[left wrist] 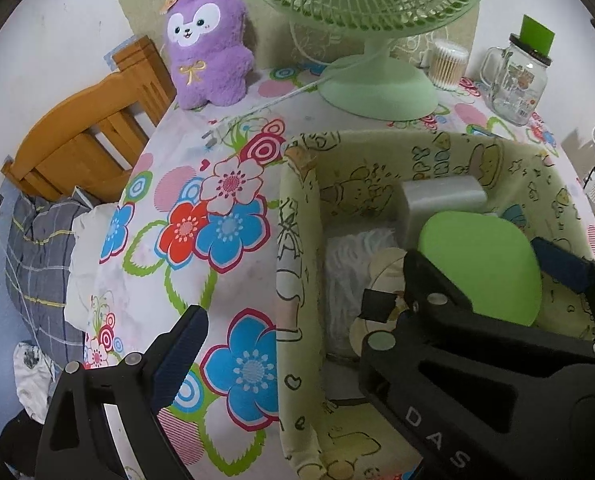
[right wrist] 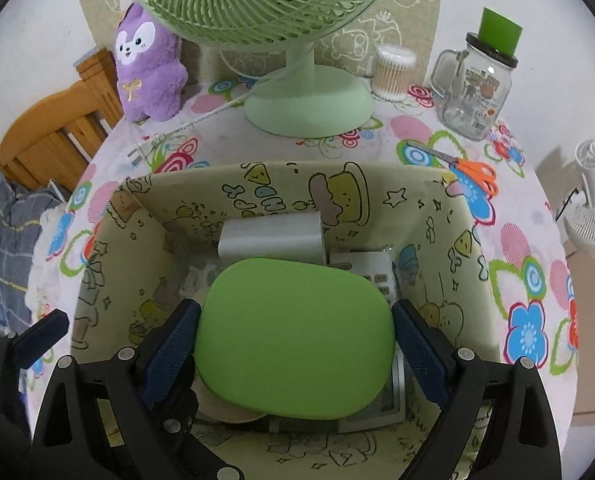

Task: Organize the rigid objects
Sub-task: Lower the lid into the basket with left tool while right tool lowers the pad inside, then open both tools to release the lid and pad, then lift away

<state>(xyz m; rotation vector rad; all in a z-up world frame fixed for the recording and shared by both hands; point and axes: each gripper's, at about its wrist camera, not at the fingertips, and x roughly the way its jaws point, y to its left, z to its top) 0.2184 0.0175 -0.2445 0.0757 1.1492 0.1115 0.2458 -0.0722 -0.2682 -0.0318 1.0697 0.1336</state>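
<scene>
Right wrist view: right gripper [right wrist: 295,344] clamps the green rounded object [right wrist: 293,336] by its two sides, low inside the patterned storage bin [right wrist: 437,216].
Left gripper [left wrist: 377,324], jaws spread wide and holding nothing, straddles the bin's left wall, angled downward over the floral tablecloth [left wrist: 201,240].

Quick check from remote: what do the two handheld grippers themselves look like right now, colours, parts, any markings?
Both the left gripper and right gripper are matte black plastic frames with triangular cut-outs, round silver pivot pins, and dark blue textured fingers. One black frame in the left wrist view carries white letters "DAS". No cables or sleeves show.
</scene>
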